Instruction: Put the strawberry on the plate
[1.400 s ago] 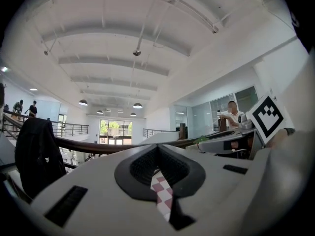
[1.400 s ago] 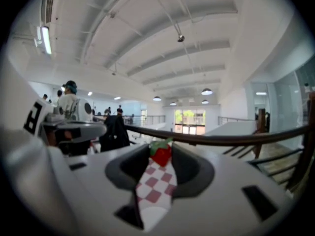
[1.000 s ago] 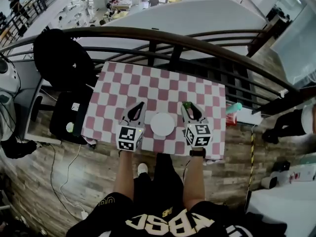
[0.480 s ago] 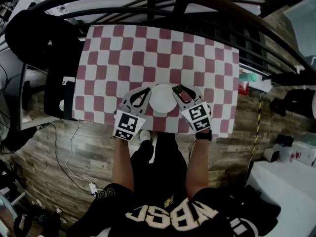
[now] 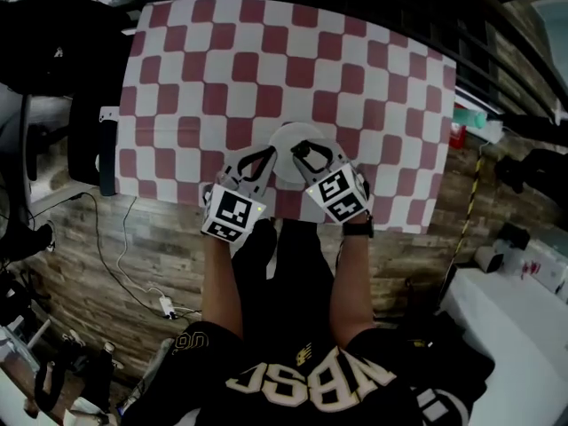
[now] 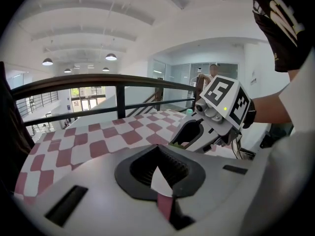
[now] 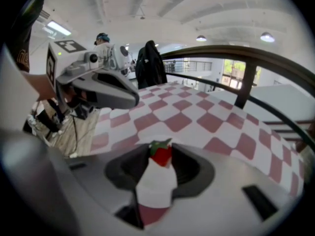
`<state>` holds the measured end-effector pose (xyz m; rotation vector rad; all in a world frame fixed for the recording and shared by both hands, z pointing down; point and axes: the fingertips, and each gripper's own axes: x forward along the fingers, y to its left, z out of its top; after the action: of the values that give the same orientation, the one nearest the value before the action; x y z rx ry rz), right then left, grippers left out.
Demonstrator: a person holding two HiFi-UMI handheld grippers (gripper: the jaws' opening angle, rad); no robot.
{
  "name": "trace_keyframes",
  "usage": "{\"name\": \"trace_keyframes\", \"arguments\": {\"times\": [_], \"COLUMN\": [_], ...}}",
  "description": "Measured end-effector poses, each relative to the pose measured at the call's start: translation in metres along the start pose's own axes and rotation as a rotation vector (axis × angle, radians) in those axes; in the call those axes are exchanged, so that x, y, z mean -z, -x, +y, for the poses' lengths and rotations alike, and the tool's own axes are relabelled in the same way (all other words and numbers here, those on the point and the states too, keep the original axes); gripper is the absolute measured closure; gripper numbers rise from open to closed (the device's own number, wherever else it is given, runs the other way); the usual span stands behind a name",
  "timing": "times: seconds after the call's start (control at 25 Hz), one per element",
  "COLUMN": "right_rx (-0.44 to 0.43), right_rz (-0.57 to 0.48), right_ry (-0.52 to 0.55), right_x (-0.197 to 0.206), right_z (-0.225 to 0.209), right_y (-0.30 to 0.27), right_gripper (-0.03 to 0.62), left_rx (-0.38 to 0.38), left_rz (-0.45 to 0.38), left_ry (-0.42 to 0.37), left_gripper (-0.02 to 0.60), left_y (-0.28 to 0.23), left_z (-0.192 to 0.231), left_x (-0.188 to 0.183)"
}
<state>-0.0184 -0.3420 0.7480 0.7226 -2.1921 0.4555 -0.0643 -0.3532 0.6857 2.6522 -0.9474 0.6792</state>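
A small red strawberry (image 7: 161,155) with a green leafy top is pinched between the jaws of my right gripper (image 7: 161,157). In the head view my right gripper (image 5: 300,153) hangs over the white plate (image 5: 286,135) near the table's front edge, and the berry itself is hidden there. Just left of it, my left gripper (image 5: 265,156) reaches the plate's left rim, jaws shut with nothing in them. The left gripper view shows its own jaws (image 6: 159,150) shut and the right gripper (image 6: 196,132) close by on the right.
The plate lies on a table with a red-and-white checked cloth (image 5: 266,51), with a dark railing (image 6: 98,82) behind it. A black chair (image 5: 53,78) is at the left. A red bottle (image 5: 457,137) stands off the right edge. Cables (image 5: 133,273) run over the wooden floor.
Both grippers have closed in on the plate from either side. The right one carried the strawberry leftwards over the plate. The head camera has tipped further down.
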Motion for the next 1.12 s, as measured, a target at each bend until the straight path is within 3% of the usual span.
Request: {"name": "trace_keyframes", "arguments": {"times": [0.28,0.68,1.12], "right_rx": [-0.051,-0.056,-0.029], "right_rz": [0.095,0.158,0.113], "right_ry": [0.042,0.039,0.024], "right_x": [0.025,0.036,0.024], "right_z": [0.018,0.020,0.023], "right_y": [-0.026,-0.042,-0.034], "right_gripper": [0.445,0.444,0.444], "left_rx": [0.024,-0.005,-0.024], "left_rz": [0.036,0.040,0.026], "left_ry": [0.071,0.120,0.100], "left_gripper": [0.568,0.568,0.568], "left_y": [-0.004,0.003,0.016], "left_z": [-0.011,-0.006,-0.003], "left_x": [0.031,0.046,0.037]}}
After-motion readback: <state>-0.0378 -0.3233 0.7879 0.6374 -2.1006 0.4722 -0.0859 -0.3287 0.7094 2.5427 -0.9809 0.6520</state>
